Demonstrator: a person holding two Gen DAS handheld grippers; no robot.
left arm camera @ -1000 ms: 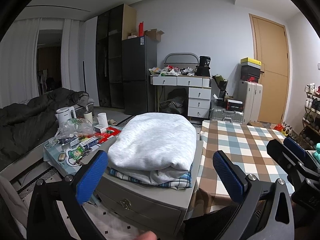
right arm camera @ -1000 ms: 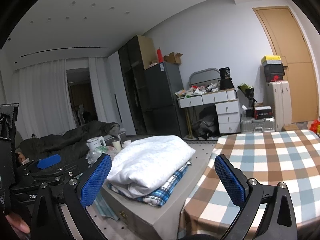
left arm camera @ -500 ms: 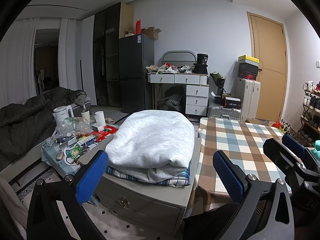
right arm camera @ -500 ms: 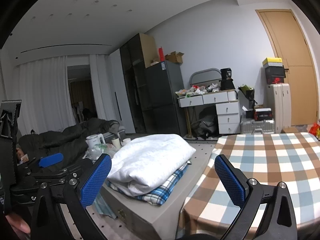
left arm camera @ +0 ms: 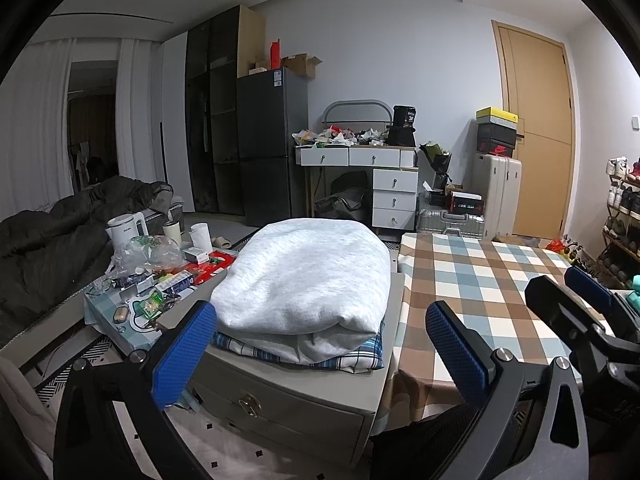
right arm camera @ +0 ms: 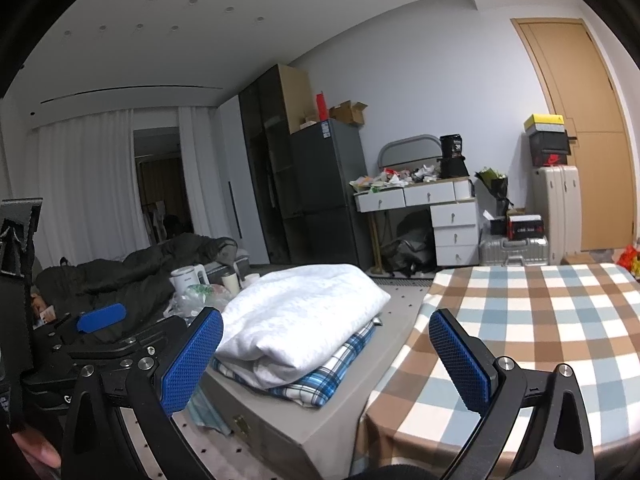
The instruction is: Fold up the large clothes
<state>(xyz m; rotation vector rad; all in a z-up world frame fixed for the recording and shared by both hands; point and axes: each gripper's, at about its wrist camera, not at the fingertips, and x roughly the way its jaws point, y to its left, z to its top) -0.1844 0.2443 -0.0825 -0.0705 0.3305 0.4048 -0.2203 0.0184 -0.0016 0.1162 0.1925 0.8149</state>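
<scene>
Both tools point(left arm camera: 320, 344) point(right arm camera: 326, 352) agape, empty; folded white garment point(left arm camera: 304, 276) long axis pointing away.

1. White garment point(left arm camera: 304, 276): soft matt cloth, faintly speckled.
2. Plaid garment point(right arm camera: 320, 376) under it: thin woven cloth.
3. Tablecloth point(left arm camera: 480, 280), right: smooth checked cloth.
4. Gripper pads point(left arm camera: 184, 354): blue, dimpled, rubbery; black matt plastic frames.
5. Chest point(left arm camera: 280, 396), lower centre: matt grey, metal clasp.
6. Door point(left arm camera: 540, 132), upper right: smooth wood.
</scene>
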